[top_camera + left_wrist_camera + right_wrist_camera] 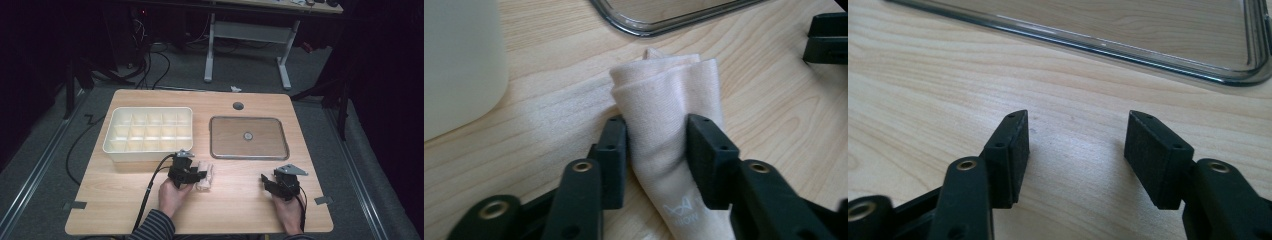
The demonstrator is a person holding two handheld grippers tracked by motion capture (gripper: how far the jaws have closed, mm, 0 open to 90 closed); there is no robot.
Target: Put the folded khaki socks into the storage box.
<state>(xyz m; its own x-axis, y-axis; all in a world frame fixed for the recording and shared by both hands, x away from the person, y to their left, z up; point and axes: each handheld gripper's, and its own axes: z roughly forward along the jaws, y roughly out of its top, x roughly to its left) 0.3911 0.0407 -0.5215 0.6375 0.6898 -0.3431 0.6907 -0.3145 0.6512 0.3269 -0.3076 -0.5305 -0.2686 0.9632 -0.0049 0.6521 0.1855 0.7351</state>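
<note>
A light wooden worktop carries a white plastic organiser box with many small square compartments on its left half and a clear, flat rectangular lid with rounded corners on its right half; a small round knob sits at the lid's centre. A dark round grommet lies in the wood near the far edge.

Just near of the box's right corner lies a rolled cream-coloured cloth. The left gripper, held by the person's left hand, reaches in from the left, and its fingers are clamped on either side of the roll. In the left gripper view the cloth rests on the wood, squeezed between both pads, with a faint pale logo printed on its near part; the box's white wall stands at the left and the lid's curved rim lies beyond.

The right gripper, in the person's right hand, sits near the worktop's near right, well apart from the cloth. In the right gripper view its fingers are spread wide with bare wood between them, grasping nothing, and the lid's edge runs across the far side. A black cable trails from the left gripper toward the near edge.
</note>
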